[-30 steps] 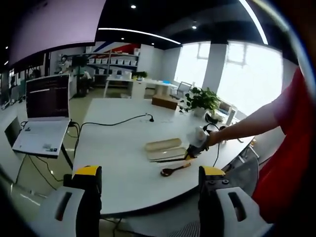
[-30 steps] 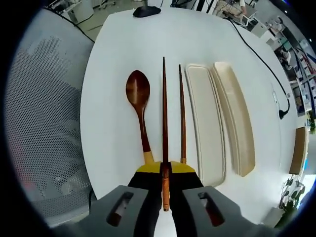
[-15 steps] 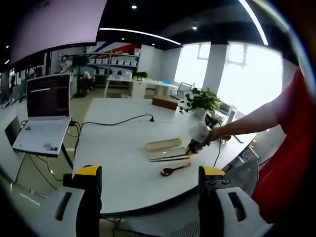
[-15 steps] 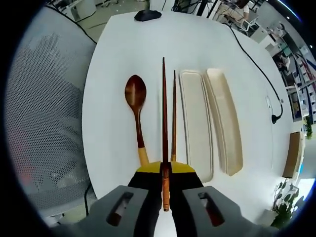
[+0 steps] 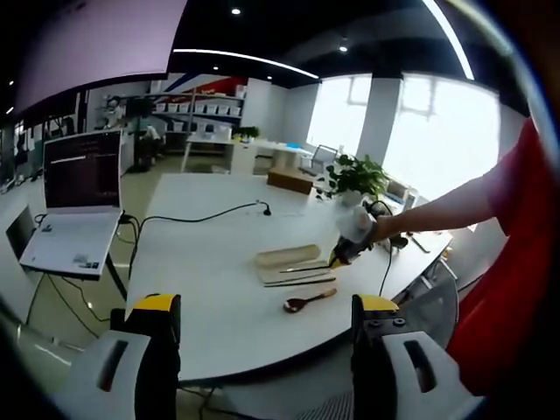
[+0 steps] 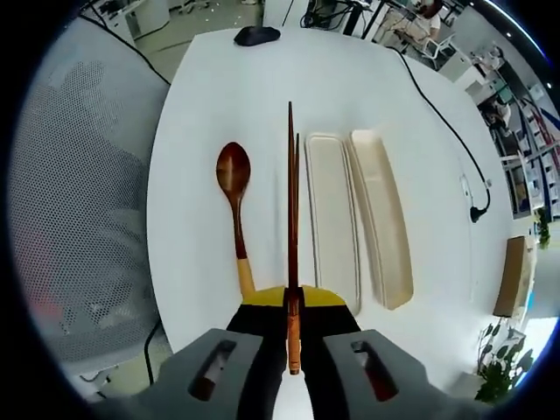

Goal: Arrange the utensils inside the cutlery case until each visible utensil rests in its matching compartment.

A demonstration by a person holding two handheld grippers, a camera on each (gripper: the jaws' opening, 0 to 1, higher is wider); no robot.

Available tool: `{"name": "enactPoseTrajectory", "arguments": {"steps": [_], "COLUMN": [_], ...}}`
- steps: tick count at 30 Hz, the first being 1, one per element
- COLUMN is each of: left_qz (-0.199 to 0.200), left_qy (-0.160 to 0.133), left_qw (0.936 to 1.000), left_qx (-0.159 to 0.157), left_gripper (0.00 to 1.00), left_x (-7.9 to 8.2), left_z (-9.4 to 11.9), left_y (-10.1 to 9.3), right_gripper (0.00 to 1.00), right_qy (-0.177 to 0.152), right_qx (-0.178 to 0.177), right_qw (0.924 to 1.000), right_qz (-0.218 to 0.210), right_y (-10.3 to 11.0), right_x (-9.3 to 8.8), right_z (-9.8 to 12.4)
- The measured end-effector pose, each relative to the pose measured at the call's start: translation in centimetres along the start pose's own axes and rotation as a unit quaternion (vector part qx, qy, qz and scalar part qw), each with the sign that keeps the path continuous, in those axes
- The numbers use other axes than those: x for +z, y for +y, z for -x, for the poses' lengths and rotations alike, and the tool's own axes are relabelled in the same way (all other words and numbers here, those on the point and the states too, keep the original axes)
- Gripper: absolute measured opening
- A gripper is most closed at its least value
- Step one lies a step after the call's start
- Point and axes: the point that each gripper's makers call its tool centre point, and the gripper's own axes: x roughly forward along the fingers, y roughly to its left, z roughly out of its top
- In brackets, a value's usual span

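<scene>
The right tool [image 6: 292,302] is clamped on one chopstick [image 6: 290,192], which runs straight up the centre of the right gripper view, parallel to the case [image 6: 332,214] just right of it. The second chopstick [image 6: 297,175] lies on the tabletop [image 6: 201,114] almost beneath the held one; the spoon [image 6: 232,188] lies left. A small sideways shift right should bring the chopstick over the case. The left tool [image 5: 262,319] stands wide and empty, well away from the case.
</scene>
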Motion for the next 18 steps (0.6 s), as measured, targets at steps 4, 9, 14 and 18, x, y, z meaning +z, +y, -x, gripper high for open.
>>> {"name": "enactPoseTrajectory", "arguments": {"steps": [4, 9, 14, 18], "left_qz": [-0.003, -0.008, -0.003, -0.003], "left_qy": [0.002, 0.002, 0.002, 0.006], "left_qw": [1.0000, 1.0000, 1.0000, 1.0000], "left_qx": [-0.001, 0.001, 0.006, 0.006], "left_gripper": [0.82, 0.82, 0.82, 0.82], "left_x": [0.0, 0.3, 0.1, -0.1], "left_z": [0.0, 0.2, 0.3, 0.3], "left_y": [0.0, 0.2, 0.7, 0.6], "right_gripper": [0.00, 0.00, 0.00, 0.00], "right_qy": [-0.002, -0.007, -0.009, -0.003], "right_qx": [-0.001, -0.006, -0.011, -0.006], "right_qw": [1.0000, 1.0000, 0.9999, 1.0000], "right_qz": [0.000, 0.001, -0.004, -0.002], "right_y": [-0.5, -1.1, -1.7, -2.1], "right_x": [-0.2, -0.5, -0.5, -0.5], "right_z": [0.3, 0.4, 0.7, 1.4]}}
